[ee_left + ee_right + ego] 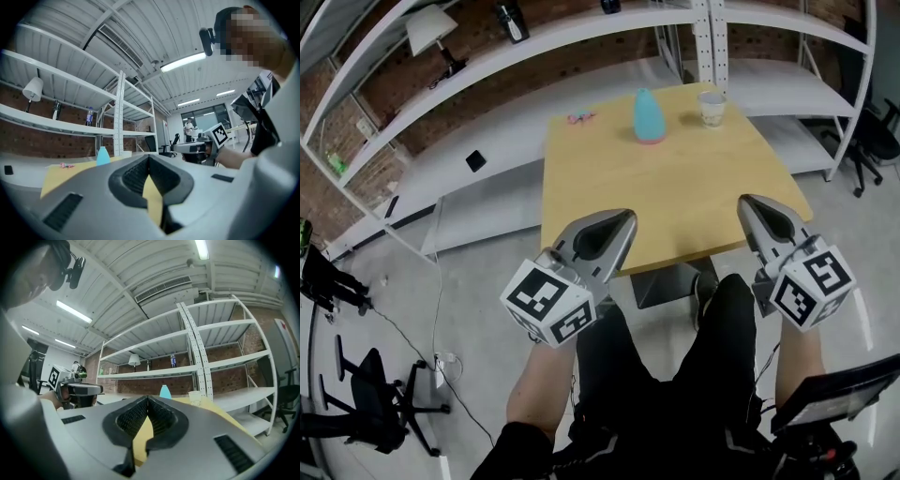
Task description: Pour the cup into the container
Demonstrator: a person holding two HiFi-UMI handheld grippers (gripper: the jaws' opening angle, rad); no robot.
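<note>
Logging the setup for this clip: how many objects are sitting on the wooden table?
3. A blue container at the far middle, a paper cup to its right near the far edge, and a small pink item to its left. None seem hidden.

White shelving (159,373) against brick wall (234,378)

You're looking steeply down from overhead; left tool (623,223) and right tool (752,204) cameras are skimming level across the same tabletop (675,187).
</note>
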